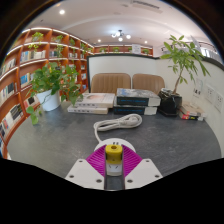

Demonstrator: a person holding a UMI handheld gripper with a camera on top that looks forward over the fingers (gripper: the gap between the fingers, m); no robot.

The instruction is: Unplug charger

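A small white charger with a yellow top [114, 151] sits upright between the magenta pads [98, 158] of my gripper [114, 160]. Both fingers press on its sides. A white power strip [119, 124] with a looped white cable lies on the grey table [55, 138], just ahead of the fingers. The charger is apart from the strip, with bare table showing between them.
Stacks of books [92, 101] and boxes [136, 98] lie beyond the strip. A potted plant [50, 82] stands at the far left and another [183, 62] at the far right. Two brown chairs [128, 82] and a bookshelf wall [18, 70] stand behind.
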